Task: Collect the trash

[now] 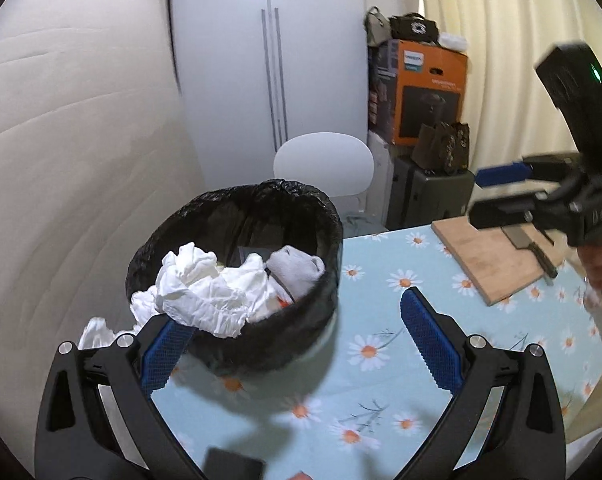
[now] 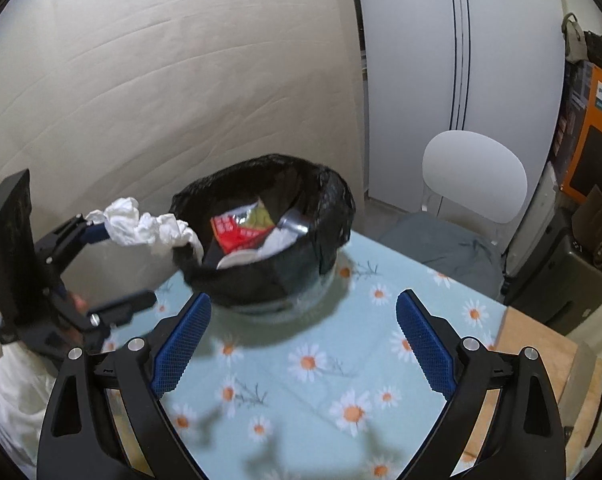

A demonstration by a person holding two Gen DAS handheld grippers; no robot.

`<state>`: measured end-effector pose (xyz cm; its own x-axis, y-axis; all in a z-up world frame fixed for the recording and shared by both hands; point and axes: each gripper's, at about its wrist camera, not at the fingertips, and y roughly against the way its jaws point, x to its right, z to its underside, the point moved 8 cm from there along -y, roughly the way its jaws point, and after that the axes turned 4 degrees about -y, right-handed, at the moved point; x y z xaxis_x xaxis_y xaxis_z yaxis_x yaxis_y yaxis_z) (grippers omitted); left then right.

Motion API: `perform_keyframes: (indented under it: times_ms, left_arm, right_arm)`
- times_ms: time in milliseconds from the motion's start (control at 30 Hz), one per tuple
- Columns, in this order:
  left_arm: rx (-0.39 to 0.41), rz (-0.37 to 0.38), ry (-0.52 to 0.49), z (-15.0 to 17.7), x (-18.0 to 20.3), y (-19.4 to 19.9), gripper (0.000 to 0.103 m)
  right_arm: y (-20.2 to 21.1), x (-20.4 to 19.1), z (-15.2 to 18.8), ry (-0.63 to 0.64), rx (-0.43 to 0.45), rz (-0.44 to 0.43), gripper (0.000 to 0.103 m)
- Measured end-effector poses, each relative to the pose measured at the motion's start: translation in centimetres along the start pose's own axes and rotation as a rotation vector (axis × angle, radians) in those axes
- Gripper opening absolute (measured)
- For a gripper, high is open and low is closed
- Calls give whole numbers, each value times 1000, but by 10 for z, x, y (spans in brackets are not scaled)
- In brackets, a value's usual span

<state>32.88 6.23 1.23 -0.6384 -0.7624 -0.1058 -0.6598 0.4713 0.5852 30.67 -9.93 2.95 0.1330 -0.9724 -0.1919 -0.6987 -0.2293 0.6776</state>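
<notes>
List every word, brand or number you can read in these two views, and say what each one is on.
"PHILIPS": white panel on the orange box by the wardrobe.
Smaller print on the same orange box in the left wrist view: too blurred to read.
Print on the red wrapper in the bin: too small to read.

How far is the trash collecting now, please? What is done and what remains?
Done: the bin on the table already holds a red wrapper. In hand: crumpled white tissue lies over the bin's rim, against the open left gripper. The right gripper is open. Left: get the tissue fully inside.
</notes>
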Motion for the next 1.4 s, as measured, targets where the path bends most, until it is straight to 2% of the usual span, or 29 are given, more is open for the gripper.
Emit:
perform_keyframes:
  times_ms: [500, 767, 1100, 1233, 1400]
  left_arm:
    - [-9, -129, 103, 38, 37, 68, 97]
    - [-8, -127, 124, 46, 52, 88, 97]
    - [-22, -87, 131, 31, 46, 87, 97]
    - [-18, -78, 101, 14, 35, 82, 97]
    - [11, -31, 81, -19, 13, 63, 97]
  right_arm:
    - [57, 1, 73, 78, -10, -48, 91]
    - [76, 3, 94, 111, -7, -67, 91]
    - [72, 15, 102, 60, -5, -79, 92]
    - [66, 21, 101, 26, -1, -78, 92]
    - [51, 36, 96, -59, -7, -54, 92]
